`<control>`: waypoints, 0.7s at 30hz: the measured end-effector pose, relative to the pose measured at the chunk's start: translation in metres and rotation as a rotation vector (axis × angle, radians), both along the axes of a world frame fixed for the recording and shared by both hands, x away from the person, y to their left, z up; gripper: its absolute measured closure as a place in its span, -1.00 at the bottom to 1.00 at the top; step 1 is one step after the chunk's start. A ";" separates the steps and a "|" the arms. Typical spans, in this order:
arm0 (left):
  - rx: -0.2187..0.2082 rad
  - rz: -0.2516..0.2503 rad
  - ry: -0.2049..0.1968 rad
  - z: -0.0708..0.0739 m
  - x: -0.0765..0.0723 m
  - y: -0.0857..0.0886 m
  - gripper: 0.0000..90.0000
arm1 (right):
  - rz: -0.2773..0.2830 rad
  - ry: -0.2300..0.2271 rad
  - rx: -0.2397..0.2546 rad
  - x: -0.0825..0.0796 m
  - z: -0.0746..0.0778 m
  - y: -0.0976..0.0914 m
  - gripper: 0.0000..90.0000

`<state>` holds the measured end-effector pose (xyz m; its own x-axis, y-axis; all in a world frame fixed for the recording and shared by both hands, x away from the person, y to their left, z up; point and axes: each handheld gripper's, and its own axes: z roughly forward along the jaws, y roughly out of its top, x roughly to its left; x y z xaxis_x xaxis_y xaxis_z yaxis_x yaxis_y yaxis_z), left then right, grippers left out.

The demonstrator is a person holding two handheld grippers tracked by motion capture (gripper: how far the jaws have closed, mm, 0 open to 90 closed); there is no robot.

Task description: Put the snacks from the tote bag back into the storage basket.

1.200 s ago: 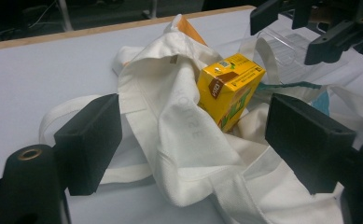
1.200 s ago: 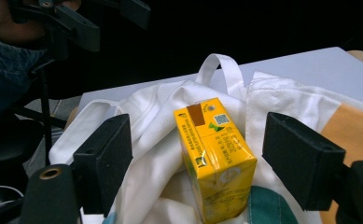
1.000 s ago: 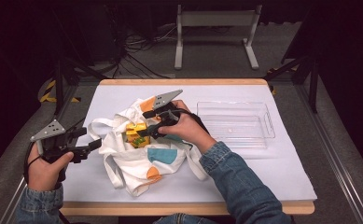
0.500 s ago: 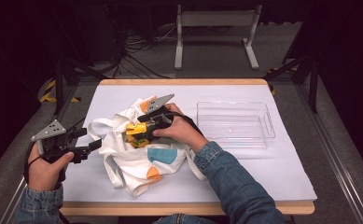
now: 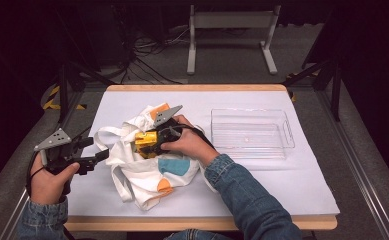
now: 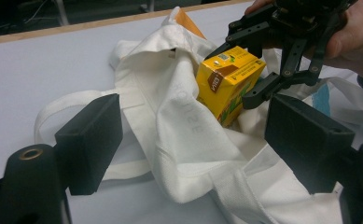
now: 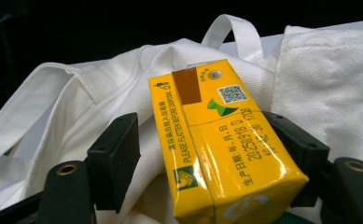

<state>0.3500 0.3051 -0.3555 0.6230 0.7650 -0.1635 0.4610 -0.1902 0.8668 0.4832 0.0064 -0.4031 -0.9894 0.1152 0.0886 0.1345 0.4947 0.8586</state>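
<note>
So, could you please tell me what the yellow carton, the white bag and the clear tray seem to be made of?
The yellow carton looks like glossy coated paperboard: sharp folds, bright glare, printed text. The white bag seems to be matte woven cloth, probably cotton canvas: visible weave, soft creases, stitched hems. The clear tray looks like rigid transparent plastic, though acrylic or another kind cannot be told: the table cover shows through and its rim glints.

"PLEASE FLATTEN BEFORE DISPOSAL" is read on the yellow carton (image 7: 221,154); a date line "20250918 D 1708" and a QR code are printed on its top.
</note>
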 end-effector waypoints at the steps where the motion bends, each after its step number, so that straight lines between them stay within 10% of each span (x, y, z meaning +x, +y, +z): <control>1: 0.000 0.000 0.000 0.000 0.000 0.000 -0.56 | 0.001 -0.002 -0.001 0.000 0.000 0.000 -0.23; 21: -0.004 0.007 0.006 -0.001 0.000 0.000 -0.56 | 0.019 -0.106 -0.052 -0.004 0.013 -0.004 0.16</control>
<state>0.3499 0.3050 -0.3566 0.6169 0.7683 -0.1708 0.4677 -0.1834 0.8647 0.4796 0.0029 -0.3905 -0.9950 0.0976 -0.0219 0.0345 0.5404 0.8407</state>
